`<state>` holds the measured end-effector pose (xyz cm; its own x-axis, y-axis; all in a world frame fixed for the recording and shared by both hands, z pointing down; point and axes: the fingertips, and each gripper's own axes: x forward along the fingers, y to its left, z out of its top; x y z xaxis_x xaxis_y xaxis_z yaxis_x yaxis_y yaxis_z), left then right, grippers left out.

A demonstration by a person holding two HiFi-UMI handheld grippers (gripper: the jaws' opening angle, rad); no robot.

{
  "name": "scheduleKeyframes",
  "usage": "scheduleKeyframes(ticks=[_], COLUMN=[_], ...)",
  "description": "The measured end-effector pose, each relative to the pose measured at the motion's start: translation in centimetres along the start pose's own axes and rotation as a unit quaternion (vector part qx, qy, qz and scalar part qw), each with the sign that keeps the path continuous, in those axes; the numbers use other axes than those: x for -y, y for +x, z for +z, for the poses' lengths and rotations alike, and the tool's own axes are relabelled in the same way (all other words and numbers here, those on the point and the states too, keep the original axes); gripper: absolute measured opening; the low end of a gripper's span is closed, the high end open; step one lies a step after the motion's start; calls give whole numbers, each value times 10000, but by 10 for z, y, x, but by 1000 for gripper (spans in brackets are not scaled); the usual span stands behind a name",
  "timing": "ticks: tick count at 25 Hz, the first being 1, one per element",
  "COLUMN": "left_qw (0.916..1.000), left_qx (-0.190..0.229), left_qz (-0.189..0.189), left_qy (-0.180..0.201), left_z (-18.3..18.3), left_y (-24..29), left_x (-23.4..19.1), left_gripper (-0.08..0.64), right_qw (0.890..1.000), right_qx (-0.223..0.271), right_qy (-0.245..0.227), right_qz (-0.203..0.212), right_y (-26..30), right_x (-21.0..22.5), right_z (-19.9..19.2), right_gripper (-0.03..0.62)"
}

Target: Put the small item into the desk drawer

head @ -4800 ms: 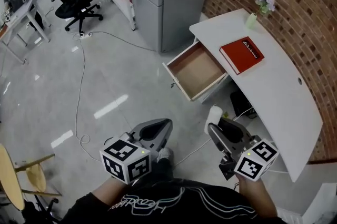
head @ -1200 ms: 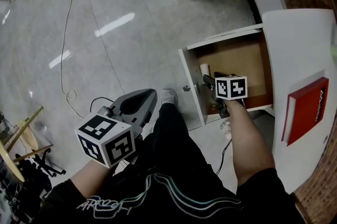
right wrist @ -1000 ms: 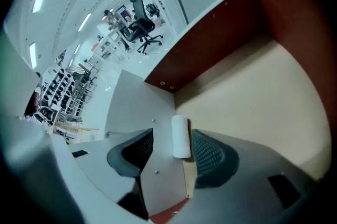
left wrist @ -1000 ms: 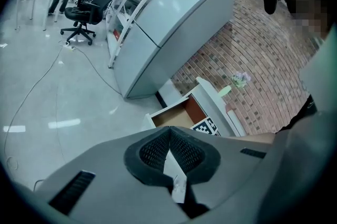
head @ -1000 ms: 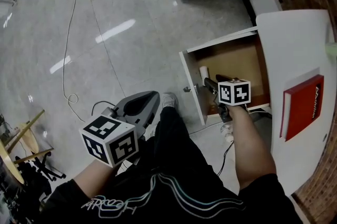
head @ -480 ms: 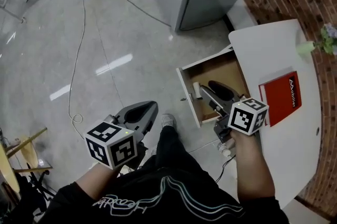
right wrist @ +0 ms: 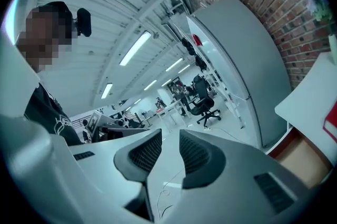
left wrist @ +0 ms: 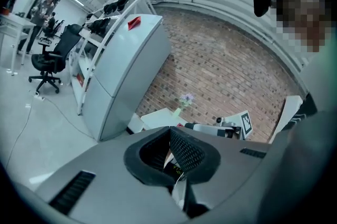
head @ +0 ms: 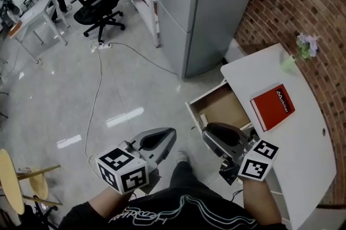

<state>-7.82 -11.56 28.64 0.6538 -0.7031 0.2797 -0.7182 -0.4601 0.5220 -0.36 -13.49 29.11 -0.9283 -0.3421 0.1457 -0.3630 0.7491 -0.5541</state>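
Observation:
The small white item (head: 204, 119) lies in the front left corner of the open wooden desk drawer (head: 227, 106). My right gripper (head: 210, 133) hovers just in front of the drawer, outside it. Its jaws are closing, and the gap between them holds nothing in the right gripper view (right wrist: 169, 148), where the drawer (right wrist: 301, 157) shows at lower right. My left gripper (head: 170, 135) hangs over the floor to the left, its jaws together and nothing held (left wrist: 170, 139).
The white desk (head: 303, 131) carries a red book (head: 273, 106) and a small flower vase (head: 295, 57). A grey cabinet (head: 208, 1) stands behind the drawer. A cable (head: 97, 88) trails across the floor, with an office chair (head: 101, 1) farther back.
My right gripper has drawn back out of the drawer toward me, and its jaws have narrowed. The white item stays in the drawer. The head view has risen and takes in more of the room.

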Motion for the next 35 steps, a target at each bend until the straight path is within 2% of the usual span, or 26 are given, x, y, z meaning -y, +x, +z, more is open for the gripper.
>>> scheduleKeyframes(ticks=[4, 6, 9, 11, 16, 35], left_qw=[9994, 9986, 9965, 9957, 9941, 9936], left_qx=[157, 190, 226, 248, 297, 248], left_qz=[-300, -450, -628, -688, -837, -865], left_qy=[19, 193, 505, 574, 623, 678], left_z=[5, 3, 2, 2, -8, -30], left_y=[-31, -46, -65, -74, -86, -96], left_x=[45, 65, 90, 102, 116, 127], left_gripper=[21, 21, 21, 21, 21, 21], right_qw=[9991, 9980, 9957, 9949, 9945, 9946], right_qx=[314, 482, 814, 911, 807, 833], right_qy=[-107, -179, -261, -341, -632, -596], right_qz=[251, 366, 356, 278, 207, 171], right_y=[-26, -37, -54, -62, -69, -70], right_x=[-61, -86, -111, -121, -139, -154], right_z=[8, 13, 21, 18, 6, -20], right_gripper=[82, 72, 66, 66, 60, 54])
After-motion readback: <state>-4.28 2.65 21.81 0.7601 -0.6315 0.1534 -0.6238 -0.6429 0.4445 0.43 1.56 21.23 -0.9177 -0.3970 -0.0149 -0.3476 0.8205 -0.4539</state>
